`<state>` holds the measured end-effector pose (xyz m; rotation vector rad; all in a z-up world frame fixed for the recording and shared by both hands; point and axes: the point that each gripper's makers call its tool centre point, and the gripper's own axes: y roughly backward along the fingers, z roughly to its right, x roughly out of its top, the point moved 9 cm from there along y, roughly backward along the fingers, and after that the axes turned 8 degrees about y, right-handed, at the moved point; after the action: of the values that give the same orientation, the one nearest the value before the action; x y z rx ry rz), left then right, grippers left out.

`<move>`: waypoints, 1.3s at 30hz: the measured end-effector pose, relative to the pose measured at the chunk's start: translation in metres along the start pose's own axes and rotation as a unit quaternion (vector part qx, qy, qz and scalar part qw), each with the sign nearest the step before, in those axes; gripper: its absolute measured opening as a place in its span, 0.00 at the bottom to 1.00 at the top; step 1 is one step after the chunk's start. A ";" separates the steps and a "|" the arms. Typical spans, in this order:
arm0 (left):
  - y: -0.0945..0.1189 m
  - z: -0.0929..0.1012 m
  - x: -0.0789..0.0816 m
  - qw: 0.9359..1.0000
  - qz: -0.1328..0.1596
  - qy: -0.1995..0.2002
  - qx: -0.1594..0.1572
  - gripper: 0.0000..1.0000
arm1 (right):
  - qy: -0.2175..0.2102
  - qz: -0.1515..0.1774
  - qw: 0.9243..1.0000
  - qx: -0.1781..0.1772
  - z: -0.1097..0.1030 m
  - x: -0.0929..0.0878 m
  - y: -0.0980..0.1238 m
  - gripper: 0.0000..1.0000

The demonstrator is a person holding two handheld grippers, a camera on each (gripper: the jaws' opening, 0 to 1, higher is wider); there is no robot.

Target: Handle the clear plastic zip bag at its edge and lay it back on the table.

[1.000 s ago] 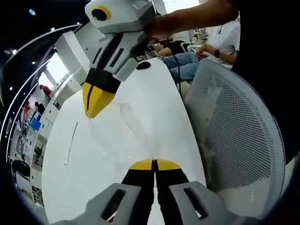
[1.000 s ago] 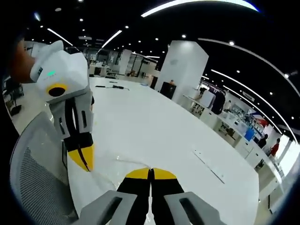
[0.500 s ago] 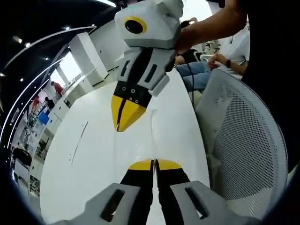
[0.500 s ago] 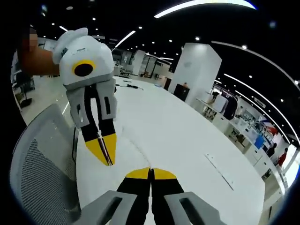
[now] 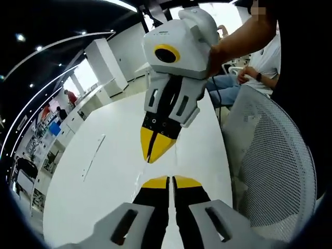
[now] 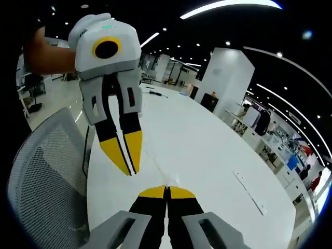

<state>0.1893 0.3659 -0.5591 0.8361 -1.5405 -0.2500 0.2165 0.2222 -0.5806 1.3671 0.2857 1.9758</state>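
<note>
Hovering over a white table (image 5: 104, 181), both tools' jaws closed; bag unclear.

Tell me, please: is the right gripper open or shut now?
Shut. In the right gripper view, the right gripper has its yellow-tipped jaws pressed together, with no gap; it looks the same in the left gripper view.

The right gripper (image 6: 167, 191) rises from the bottom with its yellow-tipped jaws pressed together over the white table (image 6: 207, 155). The left gripper (image 6: 130, 168) hangs above-left, tips pointing down and closed, a hand (image 6: 44, 52) behind it. A white mesh chair (image 6: 39, 181) stands at left
</note>
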 end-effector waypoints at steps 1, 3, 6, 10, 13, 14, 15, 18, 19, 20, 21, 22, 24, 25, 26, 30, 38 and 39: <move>0.001 0.000 -0.001 1.000 0.001 0.003 0.002 0.01 | 0.001 -0.002 1.000 0.002 -0.001 -0.001 -0.001 0.00; 0.005 -0.001 -0.002 1.000 0.006 0.015 0.008 0.03 | 0.001 -0.003 1.000 0.005 -0.002 -0.002 -0.003 0.00; 0.011 -0.003 -0.004 0.999 0.015 0.029 0.017 0.04 | 0.000 -0.008 1.000 0.007 -0.002 -0.004 -0.006 0.00; 0.020 -0.007 -0.007 0.998 0.033 0.053 0.033 0.08 | -0.001 -0.011 1.000 0.009 -0.003 -0.006 -0.009 0.00; 0.024 -0.010 -0.010 0.995 0.052 0.074 0.045 0.16 | -0.002 -0.016 1.000 0.010 -0.004 -0.009 -0.012 0.00; 0.025 -0.010 -0.010 0.994 0.058 0.080 0.049 0.19 | -0.001 -0.018 1.000 0.009 -0.004 -0.010 -0.013 0.00; 0.026 -0.011 -0.011 0.993 0.062 0.085 0.052 0.21 | -0.001 -0.020 1.000 0.009 -0.004 -0.011 -0.013 0.00; 0.030 -0.012 -0.014 0.991 0.070 0.099 0.063 0.26 | -0.002 -0.025 1.000 0.006 -0.004 -0.015 -0.014 0.00; 0.030 -0.012 -0.015 0.990 0.072 0.102 0.066 0.26 | 0.001 -0.028 1.000 0.004 -0.004 -0.016 -0.015 0.00; 0.032 -0.012 -0.016 0.989 0.073 0.107 0.069 0.27 | 0.011 -0.033 0.999 0.001 -0.005 -0.017 -0.016 0.00; 0.032 -0.012 -0.017 0.989 0.074 0.108 0.070 0.28 | 0.016 -0.036 0.999 0.000 -0.005 -0.018 -0.017 0.00; 0.033 -0.011 -0.019 0.988 0.075 0.112 0.073 0.28 | 0.016 -0.037 0.999 0.000 -0.006 -0.019 -0.018 0.00; 0.035 -0.010 -0.022 0.987 0.074 0.117 0.077 0.28 | 0.016 -0.040 0.999 -0.001 -0.007 -0.022 -0.020 0.00; 0.036 -0.010 -0.024 0.987 0.074 0.121 0.079 0.29 | 0.016 -0.039 0.999 0.000 -0.007 -0.023 -0.021 0.00; 0.038 -0.010 -0.026 0.986 0.075 0.127 0.081 0.30 | 0.014 -0.039 0.999 0.001 -0.008 -0.025 -0.022 0.00; 0.042 -0.008 -0.032 0.983 0.076 0.143 0.088 0.32 | 0.016 -0.042 0.999 0.006 -0.011 -0.028 -0.027 0.00; 0.051 -0.005 -0.048 0.977 0.077 0.172 0.101 0.36 | 0.023 -0.058 0.998 0.012 -0.015 -0.038 -0.039 0.00; 0.052 -0.004 -0.050 0.976 0.077 0.174 0.102 0.37 | 0.026 -0.059 0.998 0.011 -0.015 -0.039 -0.040 0.00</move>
<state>0.1713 0.4353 -0.5651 0.8641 -1.3036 0.1661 0.2276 0.2292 -0.6370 1.2852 0.4050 1.9162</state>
